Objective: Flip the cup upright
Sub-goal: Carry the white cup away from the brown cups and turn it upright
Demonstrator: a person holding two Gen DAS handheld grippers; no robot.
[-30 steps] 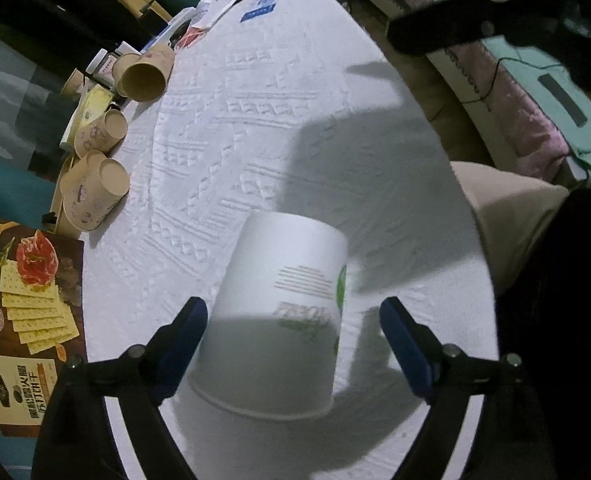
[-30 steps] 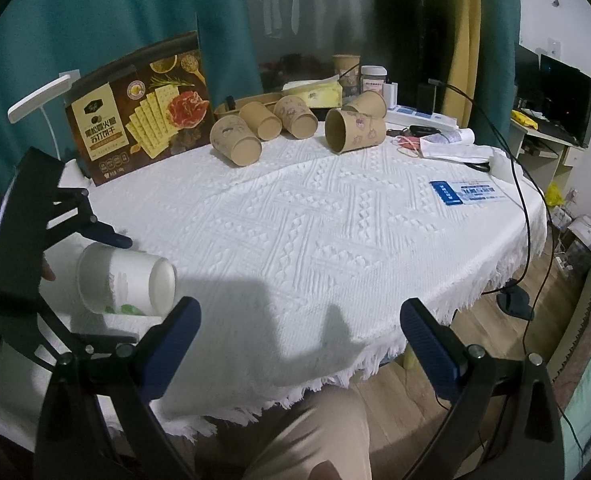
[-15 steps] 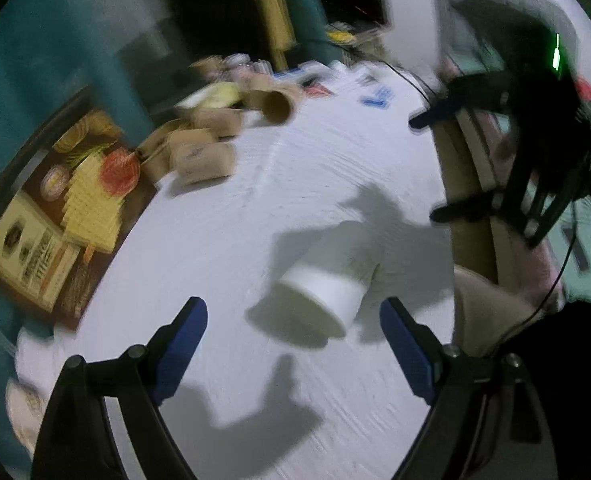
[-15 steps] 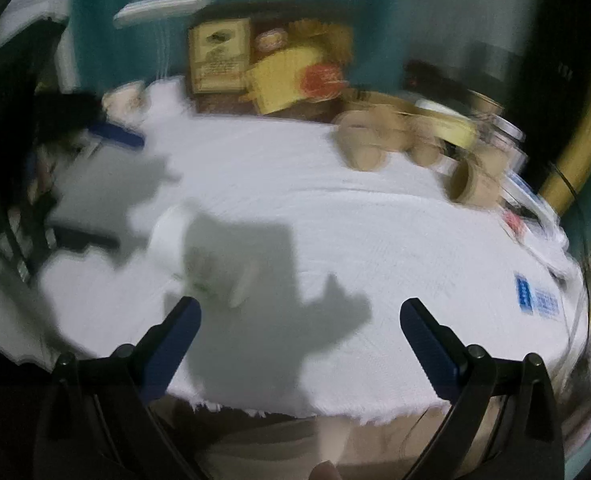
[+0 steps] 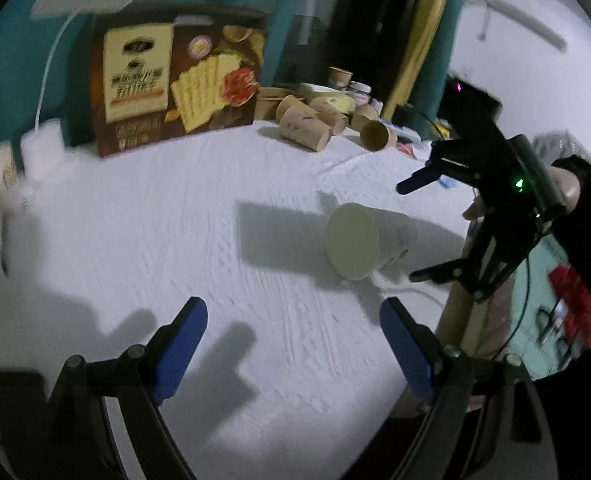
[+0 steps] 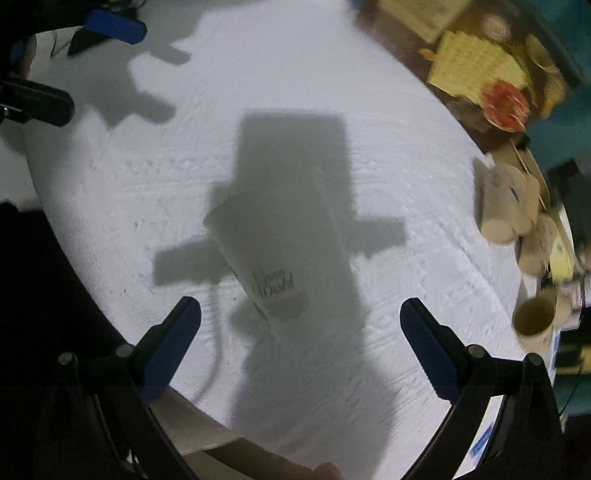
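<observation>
Now lying loose on its side near the table's (image 5: 143, 240) front edge, white cup (image 5: 365, 242), no longer between the left claw's (image 5: 295, 344) pads. Hovering over it, right claw (image 6: 297, 340) spread empty too. Probably needing regripping and tipping upright.

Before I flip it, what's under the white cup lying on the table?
The white cup lies on its side directly on the white tablecloth, within a dark shadow. Nothing else shows beneath it, though the patch where its wall rests is covered from both views.
</observation>
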